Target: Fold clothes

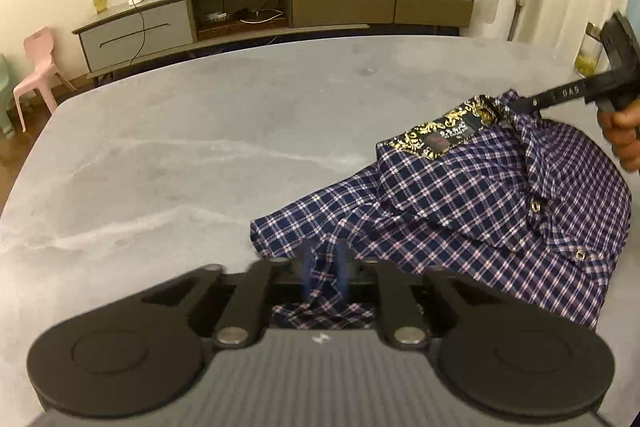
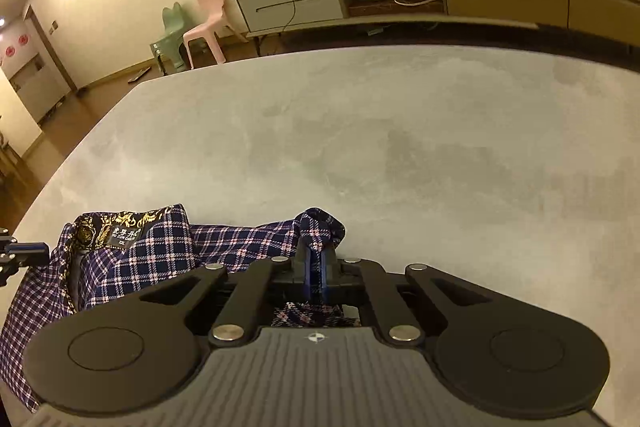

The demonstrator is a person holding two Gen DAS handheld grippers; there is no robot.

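Observation:
A navy plaid shirt [image 1: 472, 199] with a gold-patterned collar label lies bunched on the grey table [image 1: 200, 147]. My left gripper [image 1: 324, 263] is shut on a fold of the shirt's edge. My right gripper [image 2: 318, 267] is shut on another bunched part of the shirt [image 2: 168, 251], near the collar. In the left wrist view the right gripper [image 1: 528, 105] shows at the far right, pinching fabric by the collar. In the right wrist view part of the left gripper [image 2: 16, 255] shows at the left edge.
A glass jar [image 1: 588, 55] stands at the table's far right edge. Beyond the table stands a long TV cabinet [image 1: 280, 7] with fruit and glasses, and a pink chair [image 1: 36, 67] at the left.

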